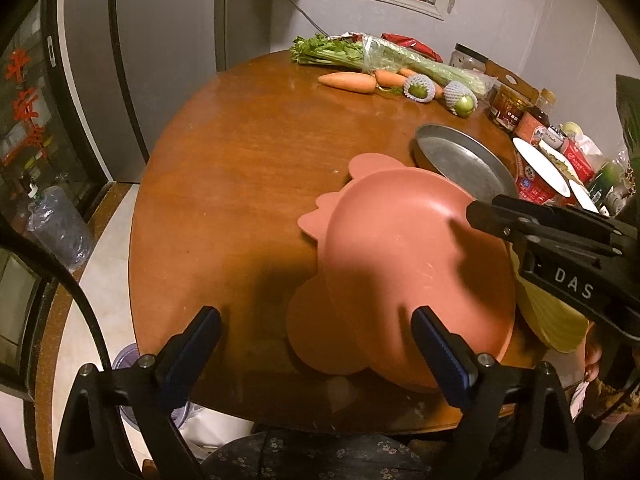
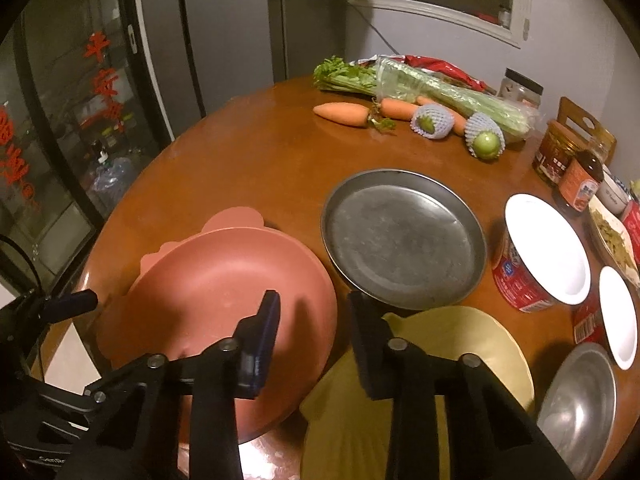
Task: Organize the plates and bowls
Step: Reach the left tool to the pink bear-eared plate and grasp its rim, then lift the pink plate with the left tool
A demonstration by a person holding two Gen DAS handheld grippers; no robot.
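Nearest the lens in the right wrist view, the right gripper (image 2: 312, 316) hangs over the near edge of the round wooden table (image 2: 240, 152), its fingers part-way together with only a narrow gap between them and nothing pinched; the rim of the pink bowl (image 2: 224, 292) lies just under its left finger. That bowl sits tilted on a flat pink mat (image 1: 316, 332) near the table's near edge, toward the left. Beside it on the right lies a yellow plate (image 2: 452, 344), partly hidden by the right finger. In the left wrist view the left gripper (image 1: 316, 340) has its fingers spread wide, one over bare wood, the other above the bowl's near side, holding nothing. Further in, past bowl and yellow plate, rests a grey metal plate (image 2: 404, 236). Along the right edge stand two white-lidded tubs (image 2: 548, 248) and a steel bowl (image 2: 580, 404). At the far edge lie carrots (image 2: 344, 114), celery (image 2: 440, 88) and two netted green fruits (image 2: 486, 142).
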